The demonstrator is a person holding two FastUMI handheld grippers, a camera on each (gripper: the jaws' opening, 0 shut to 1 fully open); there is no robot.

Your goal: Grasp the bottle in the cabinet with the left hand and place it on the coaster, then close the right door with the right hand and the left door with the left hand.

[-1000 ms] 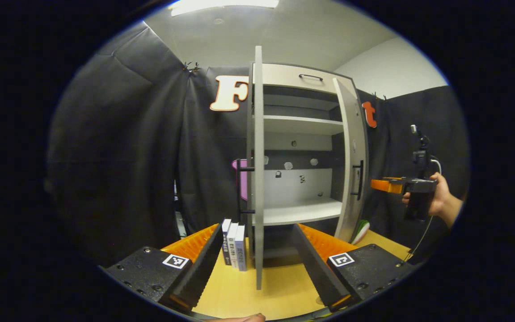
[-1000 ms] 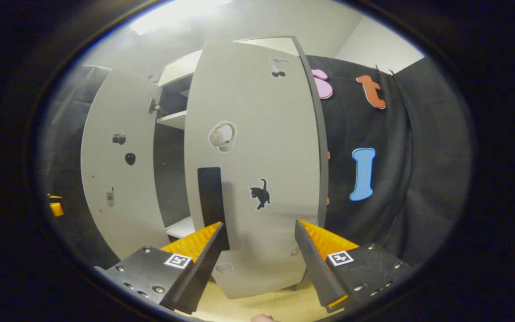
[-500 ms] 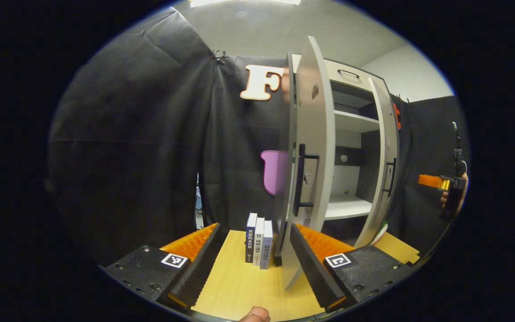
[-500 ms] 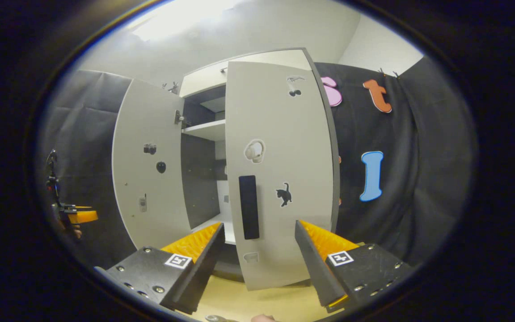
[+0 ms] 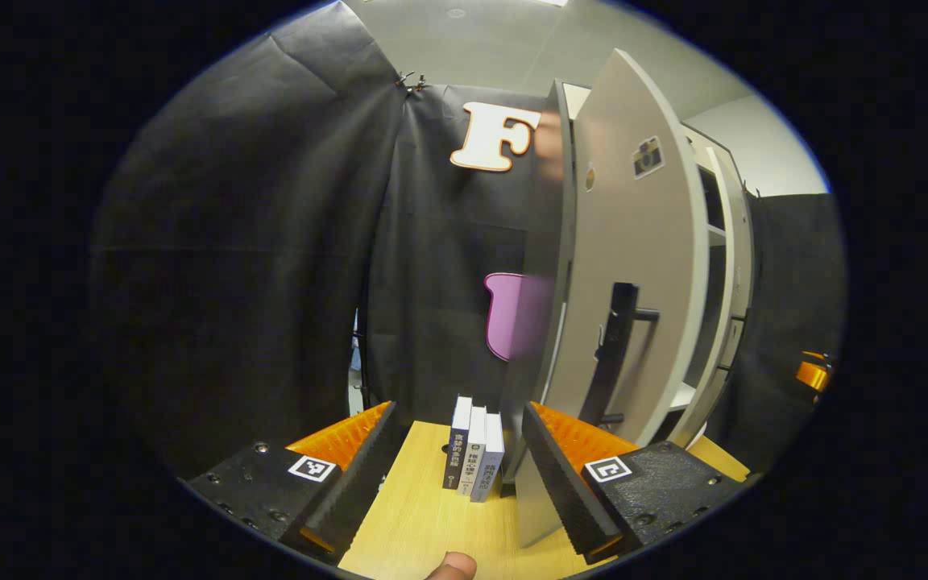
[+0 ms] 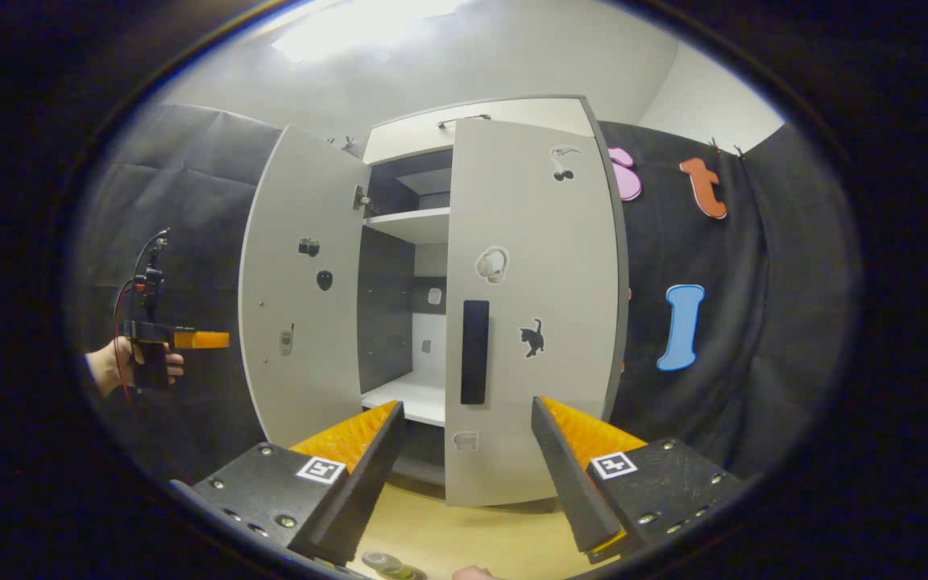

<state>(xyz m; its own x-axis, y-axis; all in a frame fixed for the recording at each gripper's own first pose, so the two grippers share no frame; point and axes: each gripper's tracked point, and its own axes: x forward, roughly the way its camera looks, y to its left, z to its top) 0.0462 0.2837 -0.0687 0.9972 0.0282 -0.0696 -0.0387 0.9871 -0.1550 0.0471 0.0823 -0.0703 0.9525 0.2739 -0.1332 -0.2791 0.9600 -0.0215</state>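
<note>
The cabinet serves as the reference landmark. Its shelves, as far as the right gripper view looks in through the gap between the doors, carry no bottle, so the removal step is judged complete. At the bottom edge of that view, on the wooden table in front of the cabinet, a small round item lies, possibly the bottle cap on the coaster; it is too cropped to confirm.

The right door stands flush or nearly flush with the cabinet front, with its black handle facing outward. The right-door step is judged done or almost done. The right gripper sits in front of this door with its fingers spread wide and nothing between them, clear of the panel.

The left door remains swung partly open, and its closing is the step left. In the left gripper view this door sits just right of the gripper axis, seen from its outer face, with its handle visible. The left gripper is wide open and empty; its right finger lies near the lower door edge, and contact cannot be determined. Three books stand upright on the table just left of the cabinet base.

In the right gripper view, the left gripper and the hand holding it sit left of the open door, on its outer side.
</note>
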